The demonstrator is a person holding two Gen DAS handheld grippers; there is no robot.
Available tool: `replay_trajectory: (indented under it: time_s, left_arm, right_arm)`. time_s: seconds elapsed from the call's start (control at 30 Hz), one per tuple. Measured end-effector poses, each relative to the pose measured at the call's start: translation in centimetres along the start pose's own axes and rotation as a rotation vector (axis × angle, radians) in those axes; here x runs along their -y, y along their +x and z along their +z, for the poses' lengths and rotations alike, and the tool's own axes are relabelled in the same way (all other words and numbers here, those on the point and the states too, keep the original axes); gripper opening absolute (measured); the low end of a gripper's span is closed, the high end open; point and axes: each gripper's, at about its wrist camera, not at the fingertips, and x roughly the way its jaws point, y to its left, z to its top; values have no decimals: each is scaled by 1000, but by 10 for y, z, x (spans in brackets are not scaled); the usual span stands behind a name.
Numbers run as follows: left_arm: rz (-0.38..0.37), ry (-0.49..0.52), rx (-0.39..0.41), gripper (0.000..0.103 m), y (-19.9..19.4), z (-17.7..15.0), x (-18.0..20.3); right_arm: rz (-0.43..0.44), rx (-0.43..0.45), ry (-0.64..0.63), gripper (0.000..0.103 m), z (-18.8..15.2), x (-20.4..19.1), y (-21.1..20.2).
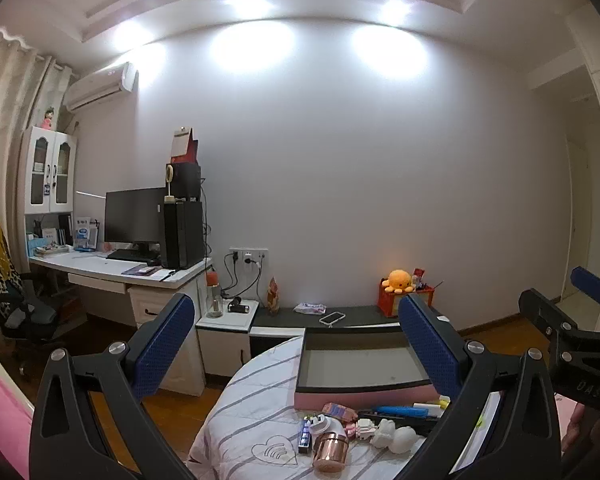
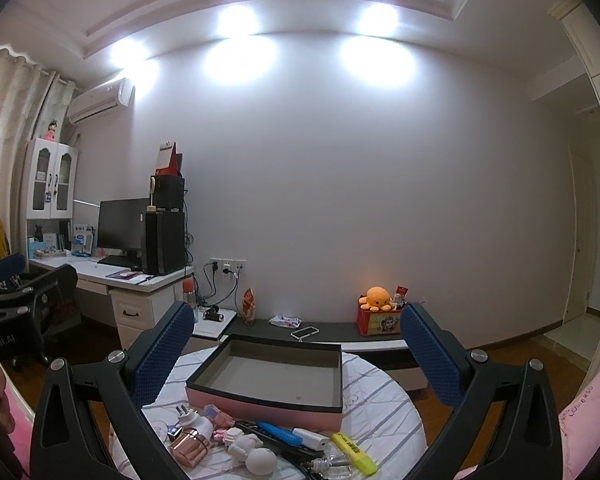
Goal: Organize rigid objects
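Nothing started: both claws, left claw [image 1: 296, 344] and right claw [image 2: 296, 348], gape wide, empty, level above the bench [image 2: 380, 404]. Clutter [image 2: 260, 440] sits just before the empty box [image 2: 268, 400]. Next: drop, grab one item.

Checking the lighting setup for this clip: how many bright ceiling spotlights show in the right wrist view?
3, in a row along the recessed ceiling edge: left spotlight, middle spotlight, right spotlight. More may lie outside the frame.
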Motion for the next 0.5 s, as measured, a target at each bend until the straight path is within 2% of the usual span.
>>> replay_trajectory:
  time_s: [0.27,0.5]
  left_arm:
    - [0,-23,-11,103,4,-2,-3]
    - [4,8,-20,103,9,-7,2]
  right_arm:
    - [12,24,0,103,-1,0,-1]
    - [16,11,1,103,-5,0,5]
